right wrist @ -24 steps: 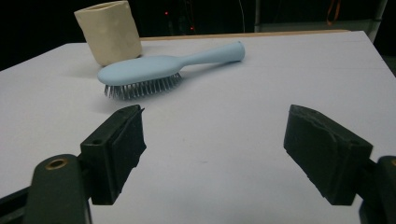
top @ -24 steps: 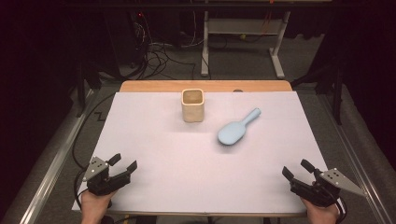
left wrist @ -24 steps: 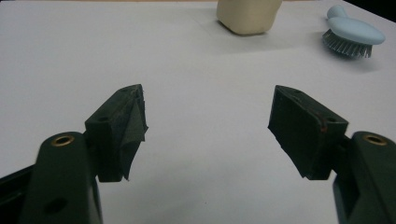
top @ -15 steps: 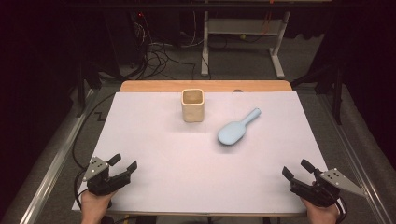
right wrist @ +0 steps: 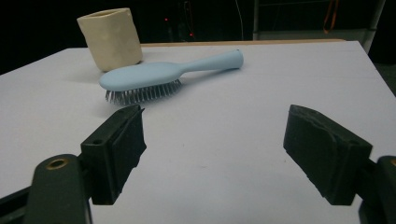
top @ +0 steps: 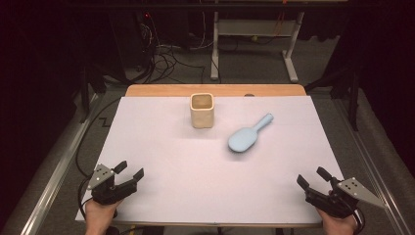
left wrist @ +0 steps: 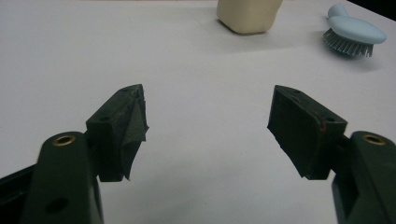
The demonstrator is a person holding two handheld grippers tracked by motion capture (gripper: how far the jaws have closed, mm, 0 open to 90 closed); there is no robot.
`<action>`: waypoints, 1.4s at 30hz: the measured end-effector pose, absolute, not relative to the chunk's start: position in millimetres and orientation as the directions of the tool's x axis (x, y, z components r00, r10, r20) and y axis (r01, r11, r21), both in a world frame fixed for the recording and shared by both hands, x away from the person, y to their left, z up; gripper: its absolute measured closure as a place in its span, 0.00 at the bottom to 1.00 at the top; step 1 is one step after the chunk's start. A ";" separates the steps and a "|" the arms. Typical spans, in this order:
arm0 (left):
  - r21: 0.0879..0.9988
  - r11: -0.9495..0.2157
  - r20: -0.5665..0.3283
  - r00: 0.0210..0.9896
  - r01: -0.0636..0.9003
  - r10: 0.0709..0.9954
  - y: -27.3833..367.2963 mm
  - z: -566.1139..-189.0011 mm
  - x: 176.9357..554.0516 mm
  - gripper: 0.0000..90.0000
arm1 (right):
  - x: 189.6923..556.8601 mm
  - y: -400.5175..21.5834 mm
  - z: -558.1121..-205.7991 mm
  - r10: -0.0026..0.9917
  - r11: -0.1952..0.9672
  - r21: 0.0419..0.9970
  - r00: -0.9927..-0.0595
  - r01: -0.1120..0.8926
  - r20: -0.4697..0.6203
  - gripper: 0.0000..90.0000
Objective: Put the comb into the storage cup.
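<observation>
Nothing has moved since the earlier frames: both grippers sit where they sat, brush and cup unshifted. Left gripper (top: 128, 172) rests at the lower left of the high view, held by a hand (top: 100, 213) at the bottom edge, its matte black jaws spread with bare tabletop between them; in the left gripper view its blocky, wedge-shaped pads (left wrist: 299, 128) stand wide, one with a frayed edge. Right gripper (top: 312, 177) rests at the lower right, jaws likewise spread and holding nothing; a grey three-cornered plate (top: 359, 190) rides on top.

Pale blue plastic hairbrush (top: 248, 135) lies just right of centre in the high view, bristles down, its smooth oval head nearer the camera and its rounded handle angled toward the upper right; in the right gripper view it lies across the upper middle (right wrist: 154, 74), grey bristles showing under the head. Cream squarish cup (top: 201, 110) with rounded corners stands upright just left of the brush, near but apart; its surface looks dull and slightly dimpled. All sits on a smooth white table (top: 161, 147), a strip of wood (top: 147, 91) along its far edge.
</observation>
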State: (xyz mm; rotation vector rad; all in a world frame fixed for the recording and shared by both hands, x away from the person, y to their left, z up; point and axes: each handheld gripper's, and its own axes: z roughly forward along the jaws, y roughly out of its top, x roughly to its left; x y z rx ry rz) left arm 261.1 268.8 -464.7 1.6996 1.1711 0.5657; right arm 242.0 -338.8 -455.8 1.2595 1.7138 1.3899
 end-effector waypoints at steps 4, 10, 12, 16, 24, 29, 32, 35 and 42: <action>0.892 -0.075 -0.140 0.430 0.446 0.892 268.6 -464.5 261.5 0.32 | 242.1 -338.3 -455.4 0.917 0.005 0.954 -0.382 0.300 0.115 0.24; 0.892 -0.070 -0.145 0.429 0.447 0.892 268.6 -464.7 262.2 0.32 | 242.2 -337.2 -454.0 0.919 0.014 0.957 -0.380 0.291 0.103 0.24; 0.891 -0.071 -0.145 0.429 0.448 0.892 268.4 -464.8 262.3 0.32 | 242.6 -337.3 -453.6 0.919 0.013 0.957 -0.382 0.290 0.103 0.24; 0.890 -0.069 -0.147 0.428 0.450 0.892 268.4 -465.0 262.8 0.32 | 243.3 -337.7 -452.8 0.918 0.006 0.957 -0.381 0.290 0.109 0.24; 0.889 -0.072 -0.145 0.428 0.452 0.892 267.1 -465.5 263.8 0.33 | 243.7 -336.6 -446.3 0.912 -0.017 0.965 -0.391 0.263 0.123 0.24; 0.890 -0.073 -0.146 0.432 0.450 0.890 267.0 -465.3 263.4 0.33 | 244.9 -334.3 -445.2 0.912 -0.015 0.965 -0.393 0.260 0.120 0.24; 0.890 -0.071 -0.146 0.429 0.450 0.892 266.8 -465.3 263.6 0.33 | 247.2 -332.0 -444.2 0.910 -0.011 0.966 -0.398 0.260 0.118 0.24; 0.890 -0.074 -0.143 0.430 0.450 0.891 266.5 -465.2 263.9 0.33 | 248.3 -331.1 -443.6 0.909 -0.009 0.966 -0.401 0.259 0.116 0.24; 0.890 -0.071 -0.146 0.428 0.451 0.892 266.4 -465.2 264.4 0.33 | 251.5 -328.3 -442.3 0.910 -0.006 0.967 -0.399 0.255 0.111 0.24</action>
